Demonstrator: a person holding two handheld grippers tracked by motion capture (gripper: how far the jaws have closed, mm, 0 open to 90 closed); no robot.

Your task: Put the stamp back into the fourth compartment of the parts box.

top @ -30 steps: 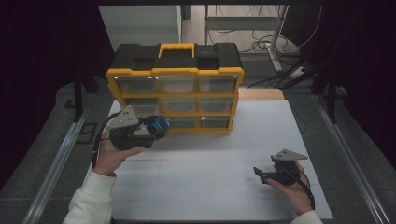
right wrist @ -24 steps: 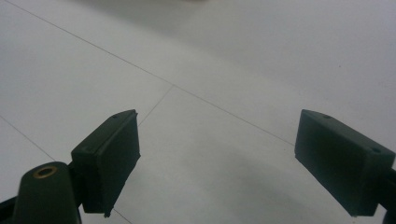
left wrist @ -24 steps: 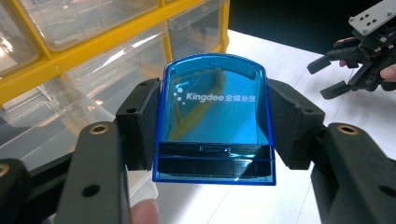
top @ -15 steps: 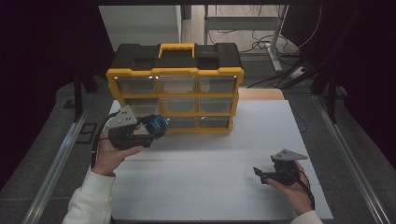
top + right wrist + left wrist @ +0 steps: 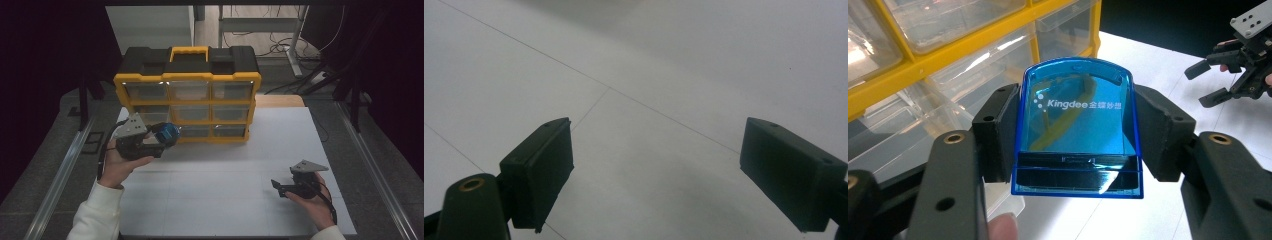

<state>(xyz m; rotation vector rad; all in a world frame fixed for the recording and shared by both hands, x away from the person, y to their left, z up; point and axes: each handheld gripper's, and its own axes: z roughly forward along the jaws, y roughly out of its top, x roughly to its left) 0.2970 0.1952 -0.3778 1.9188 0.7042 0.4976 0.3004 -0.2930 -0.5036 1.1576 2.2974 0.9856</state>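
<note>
My left gripper point(image 5: 156, 139) is shut on a clear blue plastic box point(image 5: 1078, 127) printed "Kingdee", with both pads pressing its sides. In the high view the blue box point(image 5: 165, 133) hangs just in front of the lower left drawers of the yellow and black drawer cabinet point(image 5: 187, 80). My right gripper point(image 5: 278, 187) rests low over the white table at the front right, open, with nothing between its jaws. The left gripper view also catches that right gripper point(image 5: 1206, 84) farther off. Bare white tabletop point(image 5: 659, 165) lies between the right gripper's fingers point(image 5: 541, 170).
The cabinet holds several clear drawers point(image 5: 998, 65) in a yellow frame, with a yellow handle point(image 5: 189, 50) on top. The white table point(image 5: 230, 165) stretches between both hands. Metal rails point(image 5: 60, 170) run along each side of the table, and cables lie on the floor behind.
The left gripper with the blue box has shifted slightly, staying close to the cabinet's lower left drawers. The right gripper has not moved.
</note>
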